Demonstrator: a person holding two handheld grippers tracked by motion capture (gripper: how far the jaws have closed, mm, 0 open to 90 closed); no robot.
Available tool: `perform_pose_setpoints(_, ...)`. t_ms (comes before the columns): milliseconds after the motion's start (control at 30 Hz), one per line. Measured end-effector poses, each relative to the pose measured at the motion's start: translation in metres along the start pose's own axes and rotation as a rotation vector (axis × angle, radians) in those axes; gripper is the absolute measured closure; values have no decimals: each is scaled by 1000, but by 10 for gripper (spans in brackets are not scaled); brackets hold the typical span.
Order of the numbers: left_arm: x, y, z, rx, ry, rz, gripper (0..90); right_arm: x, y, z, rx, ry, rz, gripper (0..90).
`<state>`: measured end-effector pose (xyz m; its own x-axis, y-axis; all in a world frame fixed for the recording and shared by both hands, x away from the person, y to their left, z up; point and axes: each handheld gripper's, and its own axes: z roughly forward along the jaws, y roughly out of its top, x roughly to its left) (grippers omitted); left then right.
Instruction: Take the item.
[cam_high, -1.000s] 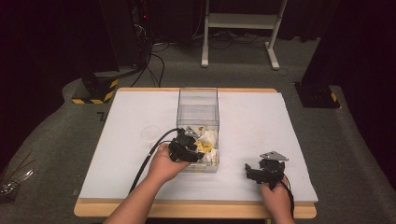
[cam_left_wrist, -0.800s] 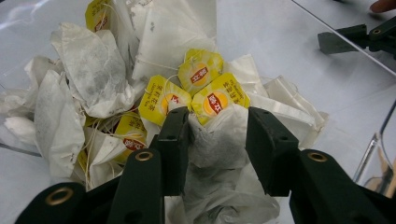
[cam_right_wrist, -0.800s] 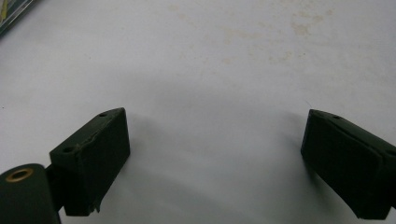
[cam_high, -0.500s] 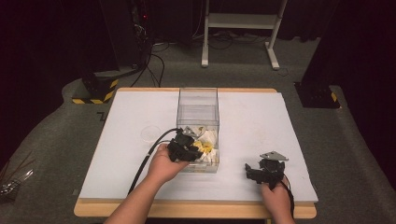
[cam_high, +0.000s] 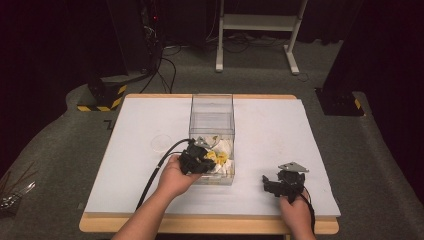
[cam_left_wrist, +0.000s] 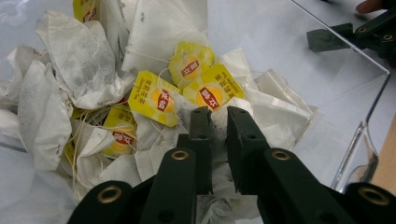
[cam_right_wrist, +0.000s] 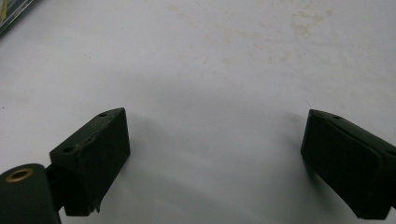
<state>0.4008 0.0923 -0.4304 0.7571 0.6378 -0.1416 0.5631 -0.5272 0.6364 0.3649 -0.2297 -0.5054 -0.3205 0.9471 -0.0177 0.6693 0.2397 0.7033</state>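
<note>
A clear plastic box (cam_high: 212, 107) stands in the middle of the white table (cam_high: 270, 130). A heap of white tea bags (cam_left_wrist: 70, 74) with yellow tags (cam_left_wrist: 159, 98) lies in its near end (cam_high: 221, 156). My left gripper (cam_high: 207, 161) reaches into the box from the left. Its jaws (cam_left_wrist: 218, 116) stand almost together, pinching the white paper of a tea bag at the top of the heap. My right gripper (cam_high: 270, 183) rests low over bare table at the front right, wide open (cam_right_wrist: 215, 149) with nothing between its jaws. It also shows beyond the box wall (cam_left_wrist: 355, 37).
A small round clear disc (cam_high: 161, 142) lies on the table left of the box. The table's wooden front edge (cam_high: 210, 224) is close to both hands. Beyond the table are a black-and-yellow base (cam_high: 102, 97), cables and a white frame (cam_high: 255, 30).
</note>
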Motion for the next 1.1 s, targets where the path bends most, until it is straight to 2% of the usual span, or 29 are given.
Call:
perform_pose_setpoints(300,-2,-3,-2,-33,17,5,840,0,0,0,0,0,0,78)
perform_pose_setpoints(567,0,-6,-5,-79,7,-8,844,0,0,0,0,0,0,78)
perform_pose_setpoints(833,1,-11,-12,-146,5,-15,845,0,0,0,0,0,0,78)
perform_pose_setpoints(1100,1,-15,-19,-191,11,-21,845,0,0,0,0,0,0,78)
